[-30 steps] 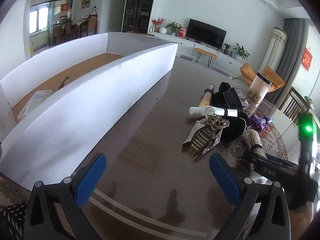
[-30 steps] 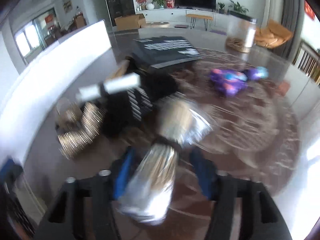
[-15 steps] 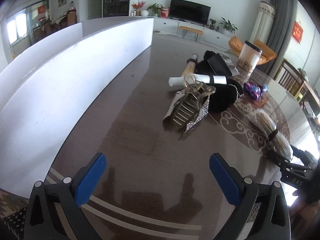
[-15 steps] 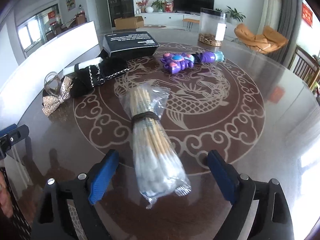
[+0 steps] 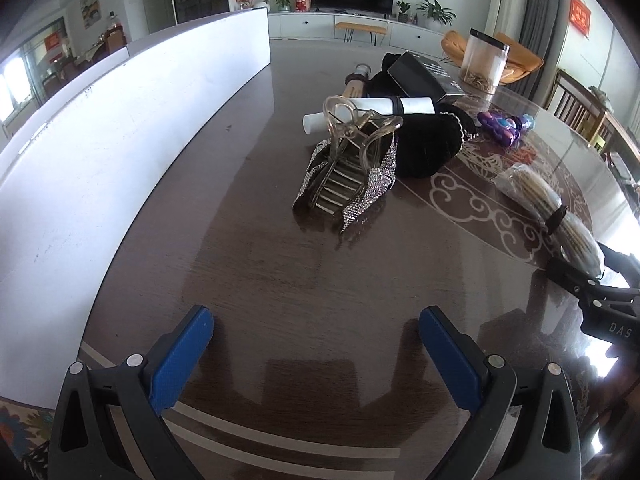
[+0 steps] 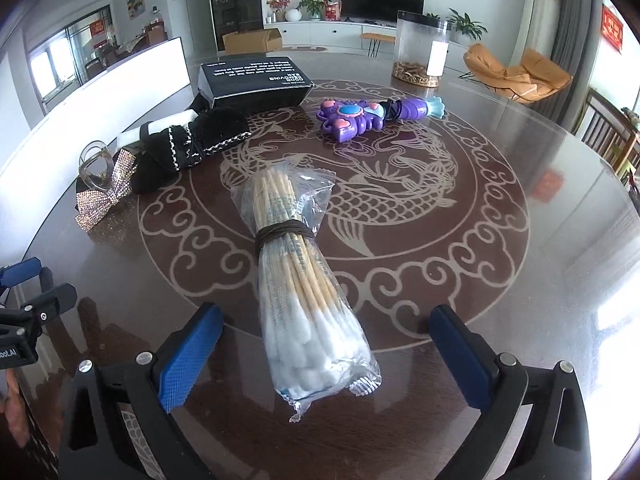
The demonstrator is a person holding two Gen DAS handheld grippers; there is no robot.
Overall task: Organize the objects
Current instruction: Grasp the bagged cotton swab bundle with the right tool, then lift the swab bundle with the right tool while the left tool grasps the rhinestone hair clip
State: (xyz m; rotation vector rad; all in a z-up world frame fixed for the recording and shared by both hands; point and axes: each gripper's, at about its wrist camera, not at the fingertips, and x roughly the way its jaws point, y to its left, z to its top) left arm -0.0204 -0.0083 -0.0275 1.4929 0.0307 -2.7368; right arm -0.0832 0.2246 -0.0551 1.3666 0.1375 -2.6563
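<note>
A clear bag of cotton swabs (image 6: 296, 264) tied with a dark band lies on the dark round table (image 6: 500, 208). My right gripper (image 6: 324, 312) straddles the bag's near end; its jaws are opening and the blue pads stand well clear of the bag. My left gripper (image 5: 314, 316) is open over bare tabletop with nothing between its fingers. Ahead of it lies a clear hair claw on a rhinestone bow (image 5: 348, 172), beside a black velvet piece (image 5: 428, 144) and a white roll (image 5: 372, 110). In the left wrist view the swab bag (image 5: 548, 204) lies far right.
A long white-walled box (image 5: 120, 140) runs along the table's left side. A black carton (image 6: 256, 84), a purple toy (image 6: 372, 116) and a clear jar (image 6: 420, 52) stand farther back. A dragon pattern is inlaid in the tabletop. Chairs stand beyond the right edge.
The right gripper has let go of the swab bag, which now lies on the table, and its jaws have spread wide. The left gripper has swung right and lower toward the hair claw.
</note>
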